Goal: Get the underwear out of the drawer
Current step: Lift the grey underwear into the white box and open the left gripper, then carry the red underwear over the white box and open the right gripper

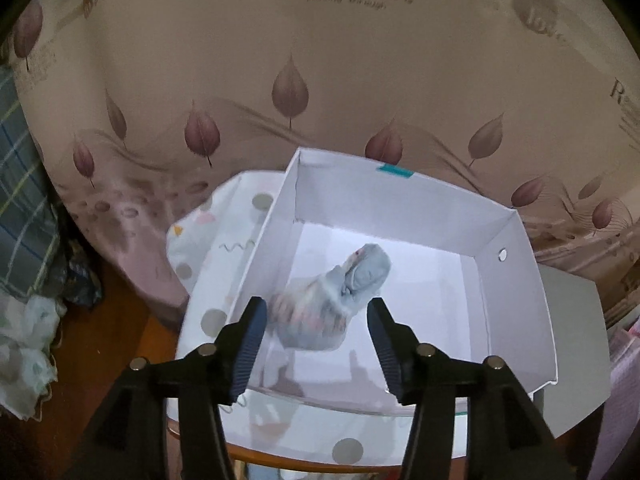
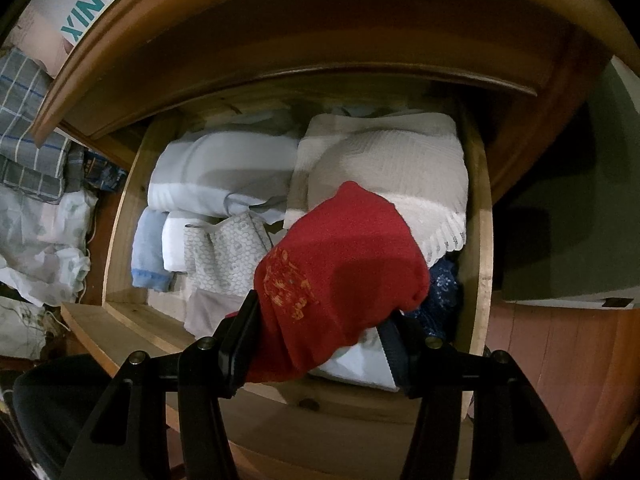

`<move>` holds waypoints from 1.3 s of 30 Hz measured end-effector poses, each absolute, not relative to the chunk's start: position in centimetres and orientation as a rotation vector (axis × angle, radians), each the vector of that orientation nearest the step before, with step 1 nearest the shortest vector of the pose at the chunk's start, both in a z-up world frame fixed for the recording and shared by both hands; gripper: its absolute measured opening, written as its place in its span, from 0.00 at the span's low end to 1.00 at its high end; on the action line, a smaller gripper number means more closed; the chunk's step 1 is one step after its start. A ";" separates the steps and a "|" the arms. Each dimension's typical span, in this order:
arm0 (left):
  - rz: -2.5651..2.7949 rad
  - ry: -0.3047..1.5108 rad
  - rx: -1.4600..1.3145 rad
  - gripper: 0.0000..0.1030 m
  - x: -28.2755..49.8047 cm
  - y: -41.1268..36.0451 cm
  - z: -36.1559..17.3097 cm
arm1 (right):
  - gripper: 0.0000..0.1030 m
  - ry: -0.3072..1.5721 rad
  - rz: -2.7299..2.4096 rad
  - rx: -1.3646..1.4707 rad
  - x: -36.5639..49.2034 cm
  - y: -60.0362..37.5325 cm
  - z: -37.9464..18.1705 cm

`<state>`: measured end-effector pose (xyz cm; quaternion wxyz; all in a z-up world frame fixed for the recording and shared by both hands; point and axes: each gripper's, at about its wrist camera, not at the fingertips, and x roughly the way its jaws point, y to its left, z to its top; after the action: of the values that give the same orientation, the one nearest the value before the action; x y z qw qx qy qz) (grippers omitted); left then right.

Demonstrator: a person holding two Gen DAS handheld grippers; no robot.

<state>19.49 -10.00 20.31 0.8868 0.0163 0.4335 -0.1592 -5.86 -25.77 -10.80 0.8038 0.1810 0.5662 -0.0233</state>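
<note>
In the left wrist view a rolled pale grey-blue underwear piece (image 1: 334,304) with faint stripes lies on the floor of a white cardboard box (image 1: 516,280). My left gripper (image 1: 316,330) hovers above it, open, its pads clear of the cloth. In the right wrist view my right gripper (image 2: 320,338) is shut on a red underwear piece (image 2: 340,276) with an orange print, held over the open wooden drawer (image 2: 120,240). Folded white, grey and light blue garments (image 2: 224,184) fill the drawer.
The white box rests on a dotted white cloth (image 1: 208,264) over a round wooden table edge (image 1: 280,460), against a leaf-patterned bedspread (image 1: 280,92). Checked fabric (image 2: 28,120) and crumpled white cloth (image 2: 44,248) lie left of the drawer. A dark blue patterned garment (image 2: 440,296) sits at the drawer's right.
</note>
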 end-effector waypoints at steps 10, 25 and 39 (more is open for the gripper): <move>-0.302 0.784 0.072 0.54 13.4 -6.4 21.8 | 0.51 1.194 -0.080 0.354 -5.7 -25.8 -10.6; -0.064 0.823 0.123 0.54 6.4 4.0 9.0 | 0.51 1.078 -0.055 0.268 -6.7 -25.1 -7.1; 0.020 0.906 0.099 0.54 6.1 5.0 0.9 | 0.50 0.992 0.012 0.193 -9.0 -24.7 4.2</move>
<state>6.14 5.00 0.86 0.8979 0.0478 0.4374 0.0095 -8.98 -24.69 4.19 0.8750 0.0926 0.4751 0.0055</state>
